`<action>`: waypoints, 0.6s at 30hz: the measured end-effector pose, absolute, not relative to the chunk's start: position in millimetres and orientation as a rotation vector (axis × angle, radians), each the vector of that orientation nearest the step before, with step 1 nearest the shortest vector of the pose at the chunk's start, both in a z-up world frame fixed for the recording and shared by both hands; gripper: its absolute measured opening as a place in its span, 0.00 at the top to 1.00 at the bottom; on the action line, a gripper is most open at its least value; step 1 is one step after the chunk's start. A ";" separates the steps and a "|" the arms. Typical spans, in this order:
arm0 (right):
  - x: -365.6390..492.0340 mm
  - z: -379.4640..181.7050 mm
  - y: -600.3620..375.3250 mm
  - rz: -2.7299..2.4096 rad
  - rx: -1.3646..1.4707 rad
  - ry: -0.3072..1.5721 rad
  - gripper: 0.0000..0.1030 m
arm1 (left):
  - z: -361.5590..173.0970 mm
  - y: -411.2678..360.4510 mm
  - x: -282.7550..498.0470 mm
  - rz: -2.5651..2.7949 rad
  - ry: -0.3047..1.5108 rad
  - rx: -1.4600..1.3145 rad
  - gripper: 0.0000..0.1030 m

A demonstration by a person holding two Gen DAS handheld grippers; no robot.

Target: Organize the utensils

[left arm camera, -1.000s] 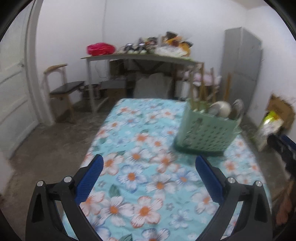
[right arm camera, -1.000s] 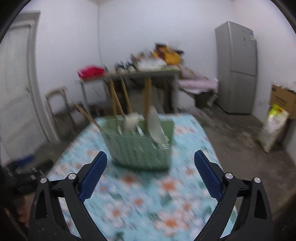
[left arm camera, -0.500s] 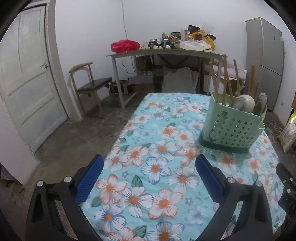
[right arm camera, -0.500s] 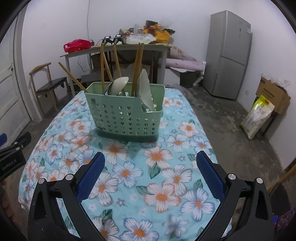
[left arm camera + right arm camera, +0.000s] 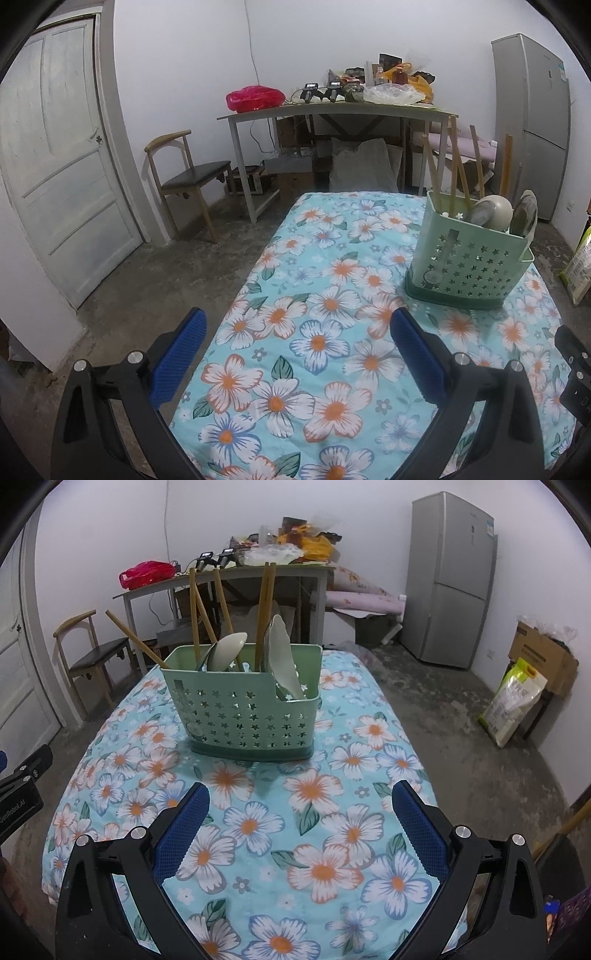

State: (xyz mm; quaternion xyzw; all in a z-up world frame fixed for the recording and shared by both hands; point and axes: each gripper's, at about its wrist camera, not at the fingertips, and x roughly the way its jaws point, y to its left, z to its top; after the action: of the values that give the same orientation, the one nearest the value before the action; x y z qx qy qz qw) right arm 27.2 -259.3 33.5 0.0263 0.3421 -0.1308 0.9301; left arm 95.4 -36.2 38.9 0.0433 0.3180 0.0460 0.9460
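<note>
A green star-perforated utensil basket (image 5: 243, 712) stands on the floral tablecloth (image 5: 325, 849); it also shows in the left wrist view (image 5: 469, 266) at the right. It holds several wooden chopsticks (image 5: 264, 609) and pale ceramic spoons (image 5: 284, 657), all upright or leaning. My right gripper (image 5: 301, 823) is open and empty, hovering above the cloth in front of the basket. My left gripper (image 5: 297, 350) is open and empty over the table's left near part, left of the basket.
A cluttered grey desk (image 5: 332, 110) stands at the back wall with a wooden chair (image 5: 192, 177) beside it. A grey fridge (image 5: 450, 579) is at the back right. A cardboard box (image 5: 543, 657) and a bag (image 5: 513, 701) sit on the floor right.
Both grippers have pulled back and steadied; the views went from blurred to sharp. The basket now sits farther from the right gripper. Both stay open.
</note>
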 end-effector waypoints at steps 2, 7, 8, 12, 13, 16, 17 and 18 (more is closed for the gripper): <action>27.2 33.5 -259.3 -0.265 0.054 0.702 0.08 | 38.8 -36.1 95.3 0.092 0.647 0.089 0.05; 27.0 34.2 -257.4 -0.259 0.049 0.700 0.08 | 39.0 -35.9 94.7 0.093 0.646 0.084 0.05; 26.9 34.0 -256.9 -0.259 0.048 0.699 0.08 | 39.4 -35.8 94.6 0.093 0.646 0.083 0.05; 25.8 34.4 -254.8 -0.258 0.045 0.697 0.08 | 39.6 -35.2 94.6 0.095 0.647 0.082 0.05; 25.7 34.6 -254.8 -0.256 0.044 0.696 0.08 | 40.0 -34.7 94.3 0.095 0.647 0.081 0.05; 25.5 34.9 -254.3 -0.254 0.044 0.695 0.08 | 40.3 -34.7 94.3 0.094 0.649 0.081 0.05; 25.3 35.1 -254.0 -0.253 0.044 0.695 0.08 | 40.2 -34.5 94.3 0.095 0.648 0.080 0.05; 25.3 35.3 -253.8 -0.253 0.044 0.695 0.08 | 40.4 -34.6 94.2 0.094 0.648 0.079 0.05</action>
State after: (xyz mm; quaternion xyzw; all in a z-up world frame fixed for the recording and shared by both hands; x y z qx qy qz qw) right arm 25.3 -253.8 35.3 0.0216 0.3394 -0.1237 0.9322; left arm 94.2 -34.5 40.4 0.0390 0.3183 0.0462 0.9460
